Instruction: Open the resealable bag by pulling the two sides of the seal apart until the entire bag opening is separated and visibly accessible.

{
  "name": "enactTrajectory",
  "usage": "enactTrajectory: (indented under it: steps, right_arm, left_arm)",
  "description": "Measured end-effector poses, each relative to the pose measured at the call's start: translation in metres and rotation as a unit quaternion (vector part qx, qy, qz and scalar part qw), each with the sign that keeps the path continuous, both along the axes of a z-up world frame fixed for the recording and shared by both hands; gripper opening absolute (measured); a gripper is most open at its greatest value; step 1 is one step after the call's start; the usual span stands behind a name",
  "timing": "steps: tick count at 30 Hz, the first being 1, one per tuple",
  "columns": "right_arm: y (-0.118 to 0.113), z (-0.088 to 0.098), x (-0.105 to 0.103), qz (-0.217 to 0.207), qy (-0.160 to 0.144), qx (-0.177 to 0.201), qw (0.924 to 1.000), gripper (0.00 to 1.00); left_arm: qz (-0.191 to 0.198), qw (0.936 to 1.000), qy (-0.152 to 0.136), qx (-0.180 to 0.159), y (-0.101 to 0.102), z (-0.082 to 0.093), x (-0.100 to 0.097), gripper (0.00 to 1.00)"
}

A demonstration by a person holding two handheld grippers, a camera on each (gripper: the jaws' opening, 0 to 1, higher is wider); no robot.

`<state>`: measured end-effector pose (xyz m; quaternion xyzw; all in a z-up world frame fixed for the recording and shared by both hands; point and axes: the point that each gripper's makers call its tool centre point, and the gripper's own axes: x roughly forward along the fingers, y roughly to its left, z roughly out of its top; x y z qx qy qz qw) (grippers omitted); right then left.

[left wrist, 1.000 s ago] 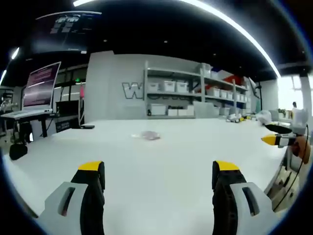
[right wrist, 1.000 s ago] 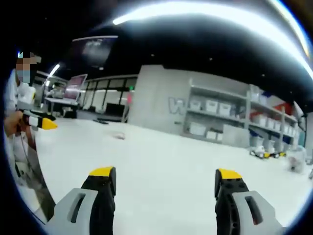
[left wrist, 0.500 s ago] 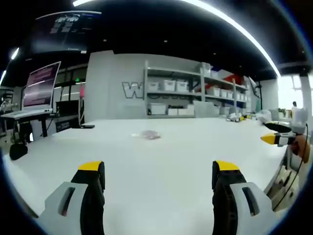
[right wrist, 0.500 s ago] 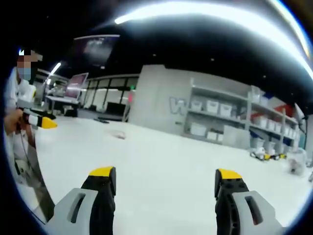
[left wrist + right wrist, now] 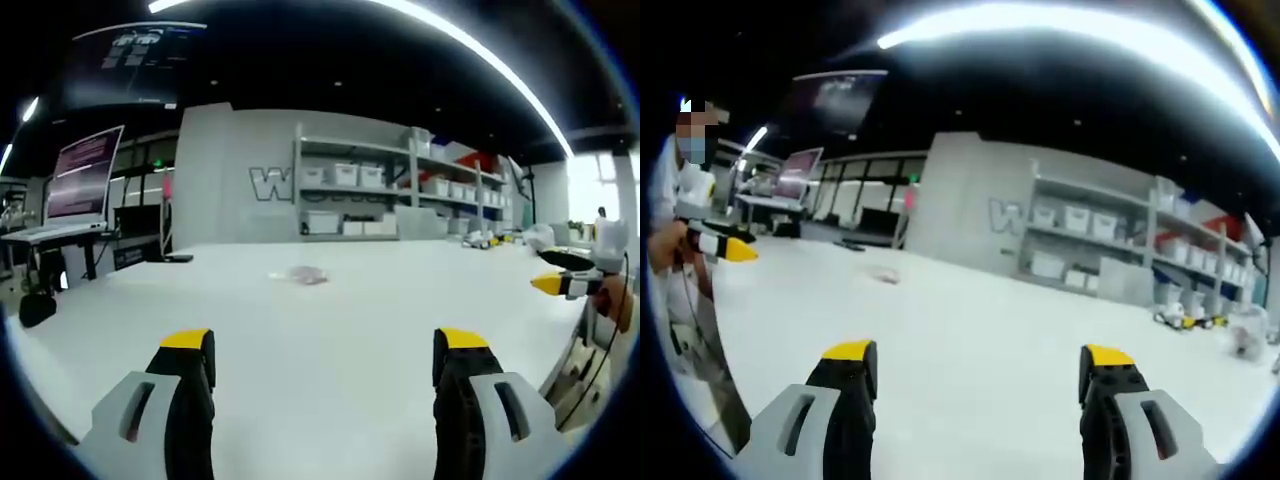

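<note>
Currently the small, flat, pale pinkish translucent resealable bag [image 5: 300, 276] lies on the broad white worktop [image 5: 330, 340], far out ahead of both tools and well apart from each. In the left gripper view it sits forward of the left tool [image 5: 322, 352] and slightly toward that tool's left jaw; in the right gripper view the same bag [image 5: 885, 276] shows as a faint speck forward and off to the left of the right tool [image 5: 978, 358]. Judged from the two views, the bag lies nearer the left tool's line of travel than the right's, so the left looks better placed to arrive first, though neither is close. The bag appears wider than deep, its long axis roughly crosswise to the left tool's forward direction; this reading is weak, since the bag is small and blurred. Which edge carries the seal cannot be told, nor whether the seal is closed. Left tool: black jaws with yellow tips standing wide apart, nothing between them. Right tool: the same, jaws wide apart and empty; it also appears at the right edge of the left gripper view as a yellow tip [image 5: 552, 284] held in a hand. Judgement: the coming move is an approach across bare worktop, both tools converging on the bag from opposite sides.
</note>
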<state>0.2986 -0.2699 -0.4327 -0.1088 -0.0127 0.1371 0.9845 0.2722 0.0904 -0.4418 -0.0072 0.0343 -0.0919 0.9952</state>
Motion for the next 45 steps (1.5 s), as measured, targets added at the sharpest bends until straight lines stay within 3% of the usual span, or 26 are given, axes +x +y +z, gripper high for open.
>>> enactTrajectory:
  steps: [45]
  right_arm:
    - [0.019,0.009,0.015,0.027,-0.033,-0.051,0.9978,0.83]
  left_arm:
    - [0.0,1.0,0.007,0.001,0.002,-0.005,0.0,0.89]
